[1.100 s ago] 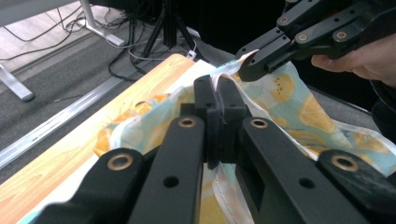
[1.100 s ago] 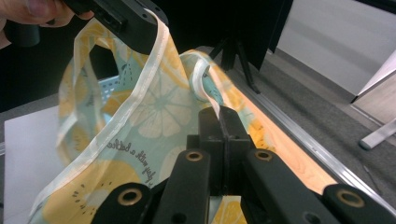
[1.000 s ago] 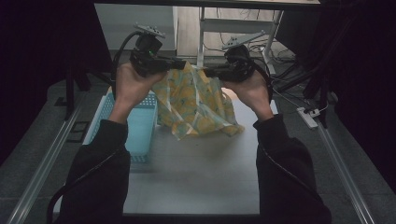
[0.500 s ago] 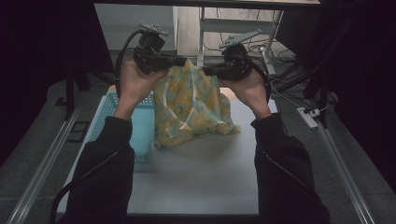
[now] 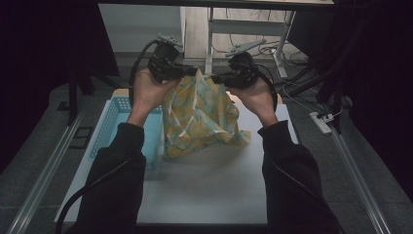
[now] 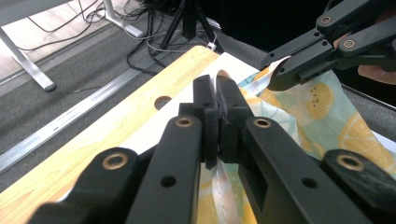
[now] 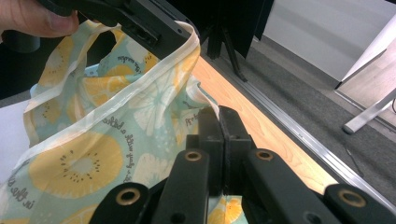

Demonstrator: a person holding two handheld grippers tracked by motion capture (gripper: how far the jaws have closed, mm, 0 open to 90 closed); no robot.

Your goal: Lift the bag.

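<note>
Far left, along the left edge of the white table top point(image 5: 204, 195): a light blue plastic lattice basket point(image 5: 109, 124), open side up. Stands just beside the work, likely as the place for the thing once handled.

Next, the left gripper point(image 5: 187, 72), raised over the far edge of the table top. Clamps its black jaws fully together on the pale hem point(image 6: 219, 186) of the thin cloth bag printed with yellow citrus slices on pale green point(image 5: 199, 117). In the left gripper view point(image 6: 215, 91), squeezes the white hem strip between the pads and lets it trail out below. Takes the rim rather than the body, in all likelihood to keep the top edge stretched and under control.

In the middle, hangs from both grips like a curtain, top edge taut between them, lower end crumpled on the table top near its far edge. Lies against or just beside the right wall of the basket; hard to tell which from the high view.

Right of it, the right gripper point(image 5: 216, 78), level with the other and near it. Also closed hard on the rim, with printed cloth pinched between the jaws in the right gripper view point(image 7: 218, 122). Beyond, a light wooden strip point(image 7: 261, 126) along the far edge.
</note>
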